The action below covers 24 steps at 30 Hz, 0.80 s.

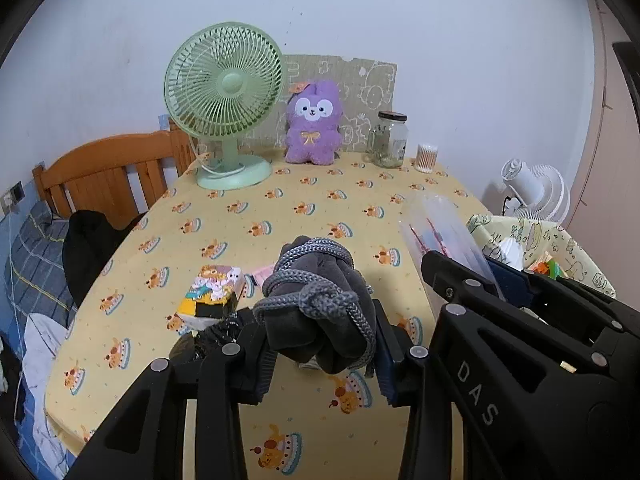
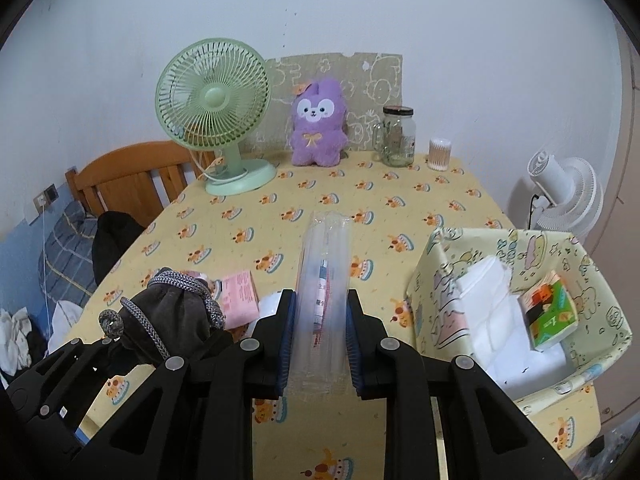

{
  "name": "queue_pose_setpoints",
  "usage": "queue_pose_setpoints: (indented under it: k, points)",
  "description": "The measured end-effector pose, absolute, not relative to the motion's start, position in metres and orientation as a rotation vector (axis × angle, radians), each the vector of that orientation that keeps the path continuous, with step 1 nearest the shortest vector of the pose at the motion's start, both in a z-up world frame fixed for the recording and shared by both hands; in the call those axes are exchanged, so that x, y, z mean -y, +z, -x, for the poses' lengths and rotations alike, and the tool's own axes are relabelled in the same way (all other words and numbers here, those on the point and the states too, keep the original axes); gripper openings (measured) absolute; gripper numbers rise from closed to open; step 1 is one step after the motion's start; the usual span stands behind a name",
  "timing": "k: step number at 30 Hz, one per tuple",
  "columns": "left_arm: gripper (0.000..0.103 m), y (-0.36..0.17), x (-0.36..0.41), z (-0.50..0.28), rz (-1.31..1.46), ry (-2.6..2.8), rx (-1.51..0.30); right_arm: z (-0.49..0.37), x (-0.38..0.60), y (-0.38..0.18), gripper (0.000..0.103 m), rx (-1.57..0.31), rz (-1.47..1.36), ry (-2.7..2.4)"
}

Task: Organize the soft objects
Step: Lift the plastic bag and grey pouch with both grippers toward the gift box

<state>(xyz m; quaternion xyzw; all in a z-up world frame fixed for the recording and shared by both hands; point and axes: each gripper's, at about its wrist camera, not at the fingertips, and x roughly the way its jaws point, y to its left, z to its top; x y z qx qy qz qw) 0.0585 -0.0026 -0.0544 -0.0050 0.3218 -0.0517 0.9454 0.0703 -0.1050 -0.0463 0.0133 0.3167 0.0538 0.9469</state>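
My left gripper (image 1: 320, 332) is shut on a dark grey cloth bundle (image 1: 320, 300) tied with grey cord, held above the yellow tablecloth (image 1: 280, 208). In the right wrist view that bundle (image 2: 172, 316) shows at the lower left. My right gripper (image 2: 320, 320) is shut on a clear plastic packet (image 2: 324, 272) with something printed inside, standing on edge between the pads; the same packet (image 1: 440, 232) appears at the right of the left wrist view. A patterned fabric basket (image 2: 592, 280) at the right holds white folded cloth (image 2: 492, 312) and a green pack (image 2: 554, 316).
A green desk fan (image 1: 224, 108), a purple plush rabbit (image 1: 314, 124), a glass jar (image 1: 390, 138) and a cotton swab tub (image 1: 426, 158) line the far edge. A cartoon-printed box (image 1: 212, 292) and a pink pack (image 2: 240, 296) lie on the table. A wooden headboard (image 1: 108, 176) stands left, a white fan (image 2: 568, 196) right.
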Motion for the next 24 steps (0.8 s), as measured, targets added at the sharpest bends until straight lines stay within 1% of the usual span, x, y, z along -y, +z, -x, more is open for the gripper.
queue_pose_setpoints:
  k: [9,24]
  points:
    - [0.042,-0.034,0.015,-0.053,0.000,-0.114,-0.616,-0.064,0.117,-0.025,0.026,-0.609,-0.029,0.102]
    - [0.042,-0.017,0.040,-0.050,-0.026,-0.118,-0.585,-0.058,0.140,-0.007,0.026,-0.579,-0.025,0.094]
